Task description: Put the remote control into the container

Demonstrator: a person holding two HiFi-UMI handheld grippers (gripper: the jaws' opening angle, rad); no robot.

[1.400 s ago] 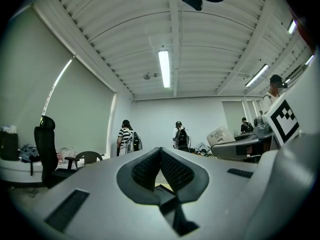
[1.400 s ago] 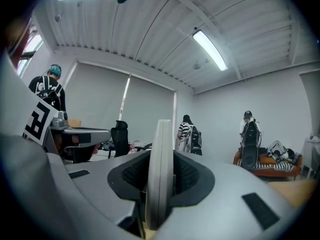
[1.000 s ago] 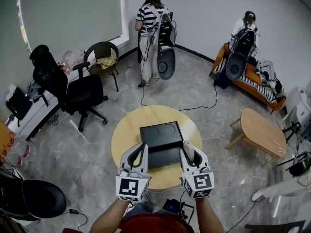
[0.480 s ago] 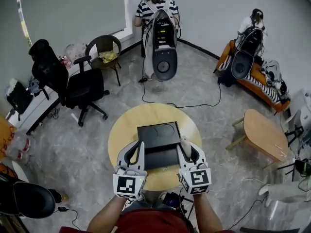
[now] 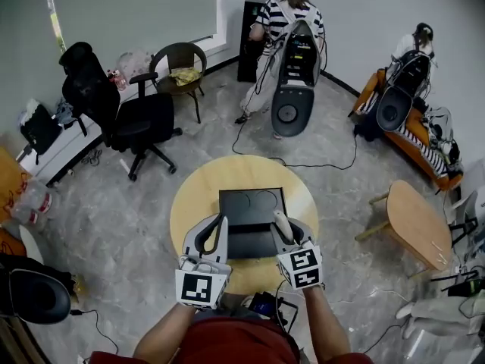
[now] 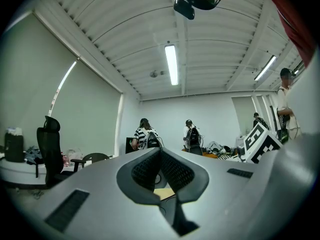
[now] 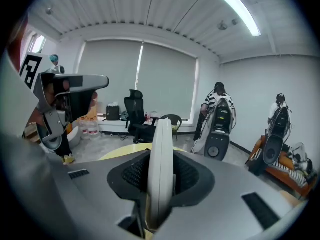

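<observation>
A black container (image 5: 252,211) lies open on the round yellow table (image 5: 193,203), with two round hollows in its far half. My right gripper (image 5: 284,230) stands at the container's right edge, shut on a white remote control (image 5: 280,222) that sticks out past the fingertips. In the right gripper view the remote (image 7: 162,154) stands on edge between the pads of the right gripper (image 7: 161,171). At the container's left edge my left gripper (image 5: 220,223) is shut and holds nothing; in the left gripper view its pads (image 6: 150,166) meet at the tips.
A black office chair (image 5: 129,123) and a brown chair (image 5: 182,63) stand to the far left. A person in a striped shirt (image 5: 286,14) handles tall equipment (image 5: 292,89), its cable (image 5: 303,161) trailing on the floor. At the right are a small wooden table (image 5: 417,222) and an orange sofa (image 5: 417,139).
My right gripper has carried the remote a little forward and left, closer to the container's edge. The left gripper has barely moved. The striped-shirt person has turned with the equipment.
</observation>
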